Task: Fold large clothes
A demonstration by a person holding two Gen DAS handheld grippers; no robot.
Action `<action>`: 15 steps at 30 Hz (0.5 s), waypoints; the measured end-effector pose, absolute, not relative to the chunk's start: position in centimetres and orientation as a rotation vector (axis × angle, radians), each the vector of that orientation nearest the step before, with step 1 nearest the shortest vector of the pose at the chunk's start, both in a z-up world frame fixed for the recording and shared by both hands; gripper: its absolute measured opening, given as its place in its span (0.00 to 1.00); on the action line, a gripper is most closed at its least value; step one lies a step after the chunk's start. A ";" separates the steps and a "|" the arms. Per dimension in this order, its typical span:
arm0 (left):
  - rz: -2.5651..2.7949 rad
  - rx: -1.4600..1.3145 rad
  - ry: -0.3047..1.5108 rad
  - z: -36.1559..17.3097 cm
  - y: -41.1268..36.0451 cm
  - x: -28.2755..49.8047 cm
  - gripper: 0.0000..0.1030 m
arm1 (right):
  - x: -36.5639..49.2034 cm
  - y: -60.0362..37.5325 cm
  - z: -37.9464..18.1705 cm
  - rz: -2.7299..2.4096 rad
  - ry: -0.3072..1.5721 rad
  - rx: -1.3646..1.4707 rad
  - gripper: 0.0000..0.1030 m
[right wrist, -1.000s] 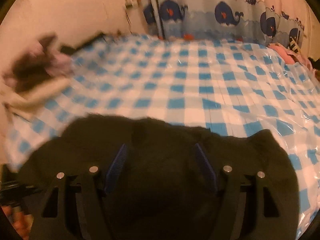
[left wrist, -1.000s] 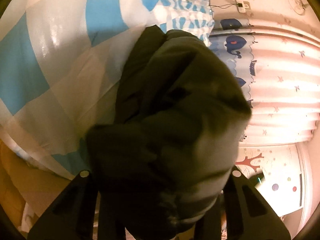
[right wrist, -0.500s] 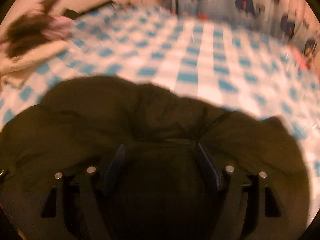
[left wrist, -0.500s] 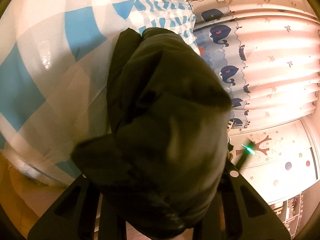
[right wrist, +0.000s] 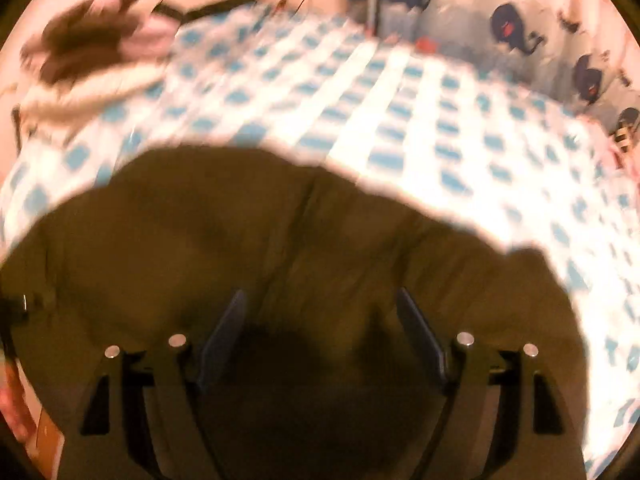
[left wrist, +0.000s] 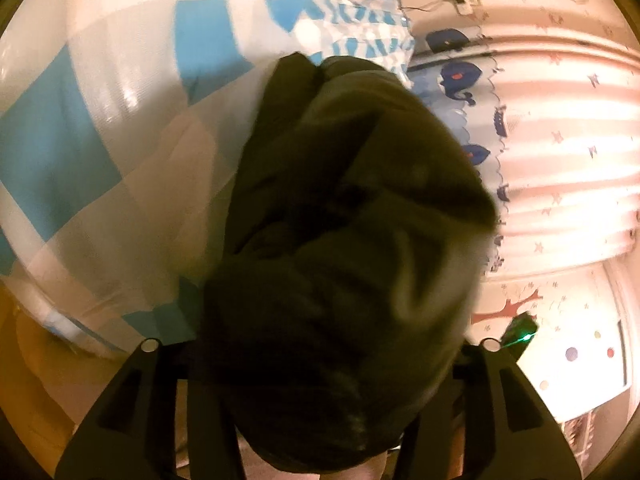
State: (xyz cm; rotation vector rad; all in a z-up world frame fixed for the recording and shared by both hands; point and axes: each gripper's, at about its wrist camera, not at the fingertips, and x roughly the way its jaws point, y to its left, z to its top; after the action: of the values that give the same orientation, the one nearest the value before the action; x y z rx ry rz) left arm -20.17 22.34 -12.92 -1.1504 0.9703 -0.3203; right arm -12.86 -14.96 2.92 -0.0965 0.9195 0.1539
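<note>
The dark olive garment (right wrist: pixel 304 280) is lying bunched on the blue-checked bedcover (right wrist: pixel 400 120), filling the view's 6 o'clock half. The right gripper (right wrist: pixel 320 332) is widening, blue pads apart over cloth without pressing it. The left gripper (left wrist: pixel 320 400), fingertips hidden by the bundle, has been widening; its grip cannot be told.
</note>
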 end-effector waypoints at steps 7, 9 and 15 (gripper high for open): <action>-0.305 -1.217 0.968 -13.6 22.2 -19.3 0.49 | -2.8 -14.6 -1.9 0.004 1.041 -0.210 0.76; -0.317 -1.216 0.966 -13.7 22.1 -19.1 0.50 | -2.6 -13.6 -5.0 0.010 1.083 -0.268 0.79; -0.300 -1.200 0.981 -13.5 22.0 -18.8 0.50 | -5.3 -15.2 -1.1 0.097 1.049 -0.179 0.79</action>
State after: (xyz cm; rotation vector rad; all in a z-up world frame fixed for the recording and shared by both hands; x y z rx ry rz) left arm -18.85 22.04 -13.55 -1.2003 0.9809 -0.2998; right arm -5.32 -15.16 -1.06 -0.1794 1.0489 0.0965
